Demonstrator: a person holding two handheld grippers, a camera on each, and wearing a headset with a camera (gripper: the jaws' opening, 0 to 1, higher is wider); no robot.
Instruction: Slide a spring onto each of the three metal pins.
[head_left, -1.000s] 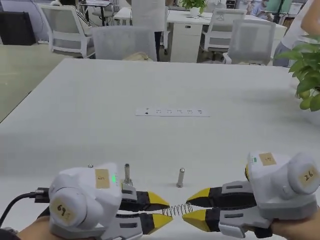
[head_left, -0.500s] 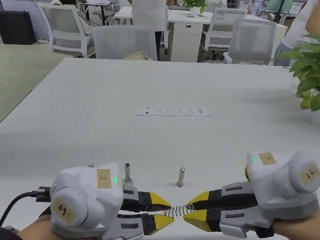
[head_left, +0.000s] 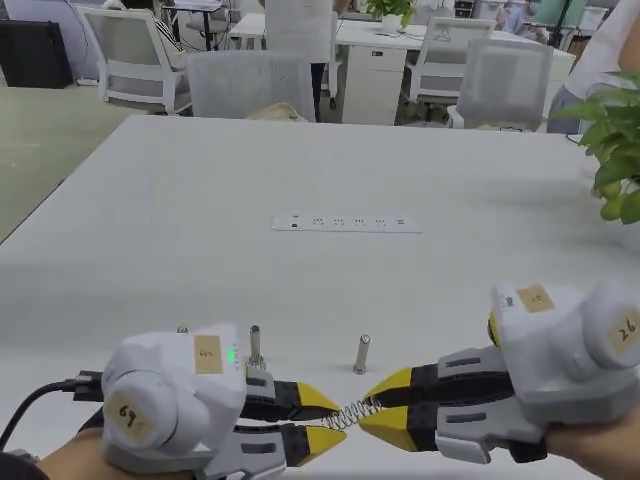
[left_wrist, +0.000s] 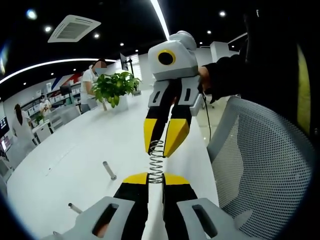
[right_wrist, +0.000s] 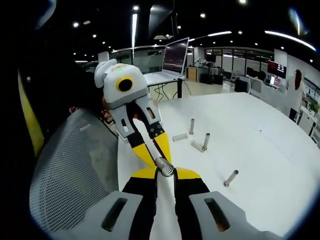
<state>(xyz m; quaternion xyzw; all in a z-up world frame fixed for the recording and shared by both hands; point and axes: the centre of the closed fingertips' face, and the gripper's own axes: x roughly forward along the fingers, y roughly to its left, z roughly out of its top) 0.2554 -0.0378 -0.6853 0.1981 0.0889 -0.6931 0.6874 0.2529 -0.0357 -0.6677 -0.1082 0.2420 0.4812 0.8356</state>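
A small metal spring (head_left: 350, 412) hangs in the air between my two grippers, low over the near edge of the white table (head_left: 330, 170). My left gripper (head_left: 338, 420) is shut on its left end, seen up close as the spring (left_wrist: 156, 160) rising from my own jaws. My right gripper (head_left: 368, 408) is shut on the other end (right_wrist: 164, 167). Three upright metal pins stand just beyond: one (head_left: 255, 345), one (head_left: 362, 353) and a short one (head_left: 181, 330). Two loose springs (right_wrist: 180, 137) (right_wrist: 197, 145) lie by the pins (right_wrist: 206, 141).
A power strip (head_left: 345, 224) is set into the table's middle. A potted plant (head_left: 615, 150) overhangs the right edge. Office chairs (head_left: 250, 85) and desks stand past the far edge. A mesh chair (left_wrist: 265, 165) sits right behind the near edge.
My right gripper has shifted left and slightly up toward the left one, and its jaws have narrowed onto the spring's end. The spring now slants up to the right.
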